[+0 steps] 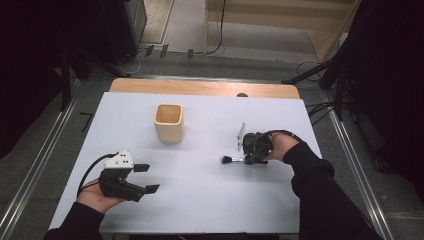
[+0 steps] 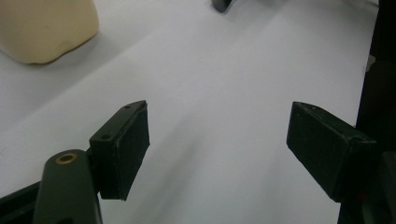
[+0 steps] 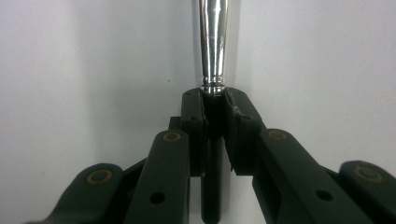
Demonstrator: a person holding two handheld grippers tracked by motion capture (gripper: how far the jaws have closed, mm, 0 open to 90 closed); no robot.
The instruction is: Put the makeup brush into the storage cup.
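- The brush (image 1: 235, 160) lies flat on the white surface (image 1: 200, 200), right of the beige cup (image 1: 168, 123) and well apart from it.
- The right gripper (image 3: 215, 100) is pinched on the brush's black handle, just behind the shiny metal collar (image 3: 211, 46).
- It is probably light and stiff; the smooth collar looks slippery, so the handle is the safer hold, away from the soft bristles.
- The left gripper (image 1: 148, 178) hovers with its jaws spread, holding nothing.
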